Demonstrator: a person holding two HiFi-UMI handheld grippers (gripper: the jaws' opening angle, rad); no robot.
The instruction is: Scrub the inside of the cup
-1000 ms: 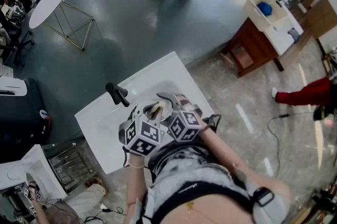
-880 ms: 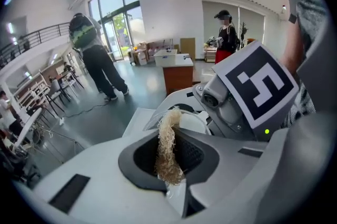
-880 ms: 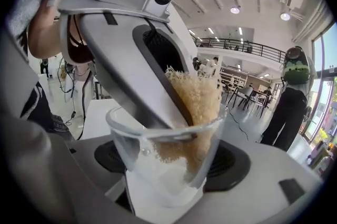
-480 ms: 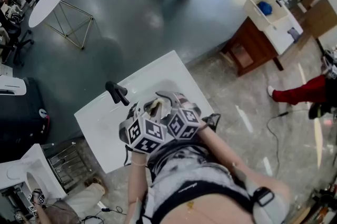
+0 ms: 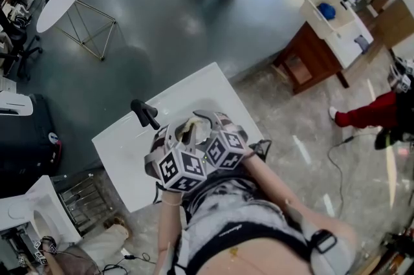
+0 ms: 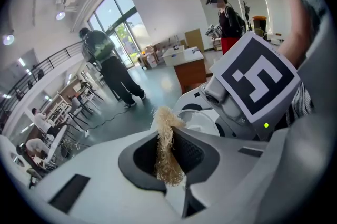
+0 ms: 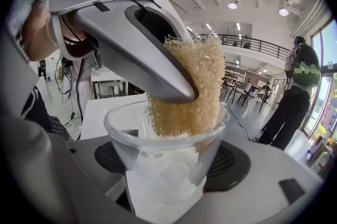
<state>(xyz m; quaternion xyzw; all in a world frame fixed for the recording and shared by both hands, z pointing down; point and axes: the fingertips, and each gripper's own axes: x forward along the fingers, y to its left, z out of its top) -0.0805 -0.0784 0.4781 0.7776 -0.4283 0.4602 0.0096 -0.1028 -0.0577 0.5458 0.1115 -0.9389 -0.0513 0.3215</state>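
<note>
Cup (image 7: 158, 186) first: it's a clear tumbler, upright with its mouth up, sitting between the spread jaws of the right gripper (image 7: 171, 165). The pads press on its walls from either side, and it's held up in the air over the near part of the white table (image 5: 129, 151). We figure the wide grip is there just to keep the cup from spinning or tipping while the other hand works, and holding it off the table lets us angle it toward the scrubber. The left gripper (image 6: 168, 157) comes in from above with its jaws nearly together, pinching a tan fibrous scrubber (image 6: 167, 149) by one end. The loose end hangs free, so it can flex against the glass. From the right gripper view the scrubber's lower part is already down past the rim and seems to rest against the far inner wall, so we'd say the scrubbing is in progress, not just starting. As for contents, the scrubber is the only thing we can see in the cup. We can't make out water, foam or dirt through the wall. A black tap-like fitting (image 5: 143, 113) stands on the table's far side, well apart from everything.
</note>
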